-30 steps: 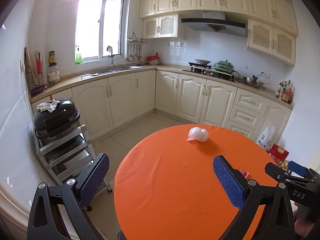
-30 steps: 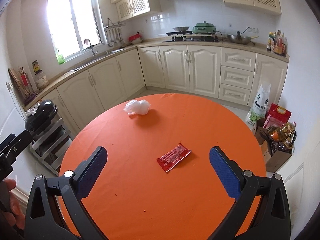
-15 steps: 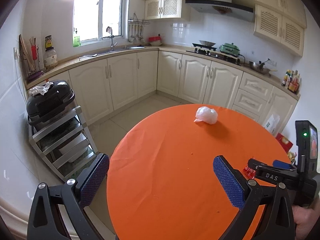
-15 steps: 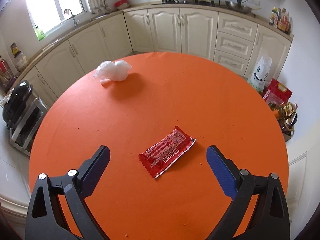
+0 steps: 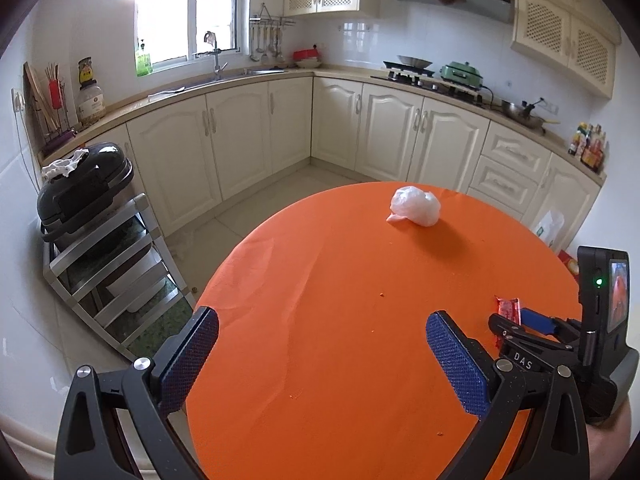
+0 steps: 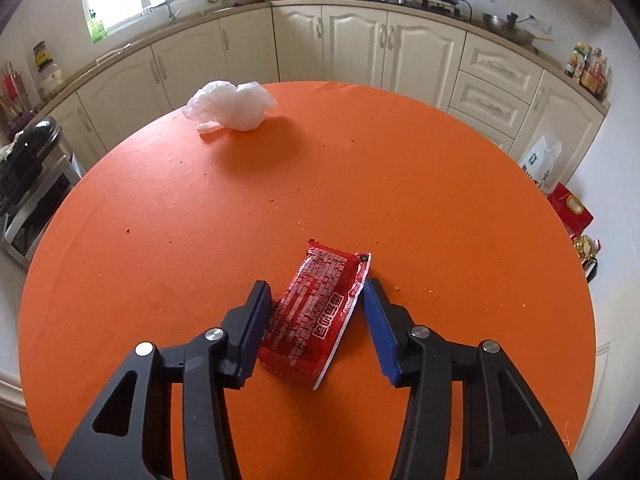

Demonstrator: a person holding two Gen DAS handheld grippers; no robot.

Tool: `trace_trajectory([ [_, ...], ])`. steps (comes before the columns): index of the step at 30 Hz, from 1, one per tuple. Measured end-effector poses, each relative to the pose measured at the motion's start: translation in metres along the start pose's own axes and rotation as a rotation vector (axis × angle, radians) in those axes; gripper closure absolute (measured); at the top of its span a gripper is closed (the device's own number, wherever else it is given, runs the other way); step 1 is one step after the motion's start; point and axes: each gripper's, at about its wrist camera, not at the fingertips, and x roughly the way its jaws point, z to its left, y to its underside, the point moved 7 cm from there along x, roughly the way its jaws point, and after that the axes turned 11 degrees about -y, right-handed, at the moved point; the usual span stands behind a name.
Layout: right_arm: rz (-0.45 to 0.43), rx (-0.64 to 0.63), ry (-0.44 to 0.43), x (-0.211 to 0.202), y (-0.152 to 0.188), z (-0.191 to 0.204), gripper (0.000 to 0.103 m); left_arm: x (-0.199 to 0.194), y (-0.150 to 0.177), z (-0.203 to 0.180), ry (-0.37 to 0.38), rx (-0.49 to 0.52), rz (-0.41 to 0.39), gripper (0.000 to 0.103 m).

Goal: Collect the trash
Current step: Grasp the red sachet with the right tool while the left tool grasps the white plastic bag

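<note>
A red snack wrapper (image 6: 316,316) lies flat on the round orange table (image 6: 440,184). My right gripper (image 6: 314,292) is low over it, jaws partly closed, one blue pad on each side of the wrapper, touching or nearly touching its edges. A crumpled white plastic bag (image 6: 232,106) sits at the table's far side, also in the left wrist view (image 5: 414,206). My left gripper (image 5: 320,340) is open and empty above the table's near left edge. The right gripper's body (image 5: 560,340) and a corner of the wrapper (image 5: 507,309) show at its right.
A black lidded bin (image 5: 84,192) stands on a metal rack (image 5: 116,280) left of the table. Cream kitchen cabinets (image 5: 360,132) run along the back. Bags and a red box (image 6: 570,210) sit on the floor at the right. Crumbs dot the tablecloth.
My right gripper has dropped down to the red wrapper and its jaws have narrowed around it. The left gripper has tilted slightly lower toward the table and stays open.
</note>
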Motion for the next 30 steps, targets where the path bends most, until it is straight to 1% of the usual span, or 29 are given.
trace_trajectory([
  [1, 0.002, -0.007, -0.011, 0.0, -0.001, 0.0, 0.067, 0.004, -0.003, -0.002, 0.0, 0.003, -0.001, 0.001],
  [7, 0.019, -0.009, -0.092, -0.001, -0.005, -0.004, 0.079, 0.022, -0.008, -0.012, 0.003, 0.018, -0.005, 0.001],
  [8, 0.02, -0.011, -0.102, -0.002, -0.005, -0.005, 0.08, 0.027, -0.014, -0.014, 0.001, 0.02, -0.004, 0.001],
  [9, 0.019, -0.009, -0.11, -0.003, -0.005, -0.005, 0.08, 0.026, -0.006, -0.015, 0.002, 0.023, -0.007, 0.001],
  [12, 0.007, 0.002, -0.129, -0.008, -0.005, -0.006, 0.081, 0.035, -0.011, -0.021, 0.002, 0.032, -0.017, 0.001],
  [13, 0.005, 0.005, -0.135, -0.009, -0.005, -0.007, 0.081, 0.039, -0.016, -0.024, 0.007, 0.036, -0.019, 0.001],
  [14, 0.003, 0.01, -0.142, -0.01, -0.006, -0.008, 0.081, 0.041, -0.013, -0.027, 0.011, 0.041, -0.019, 0.001],
  [18, -0.008, 0.019, -0.157, -0.013, -0.011, -0.011, 0.081, 0.06, -0.019, -0.046, 0.033, 0.079, -0.007, 0.001],
  [24, -0.032, 0.024, -0.172, -0.012, -0.036, -0.017, 0.081, 0.102, -0.045, -0.081, 0.041, 0.117, 0.016, 0.001],
  [30, -0.036, 0.034, -0.185, 0.007, -0.07, -0.033, 0.081, 0.152, -0.077, -0.121, 0.021, 0.151, 0.047, 0.001],
])
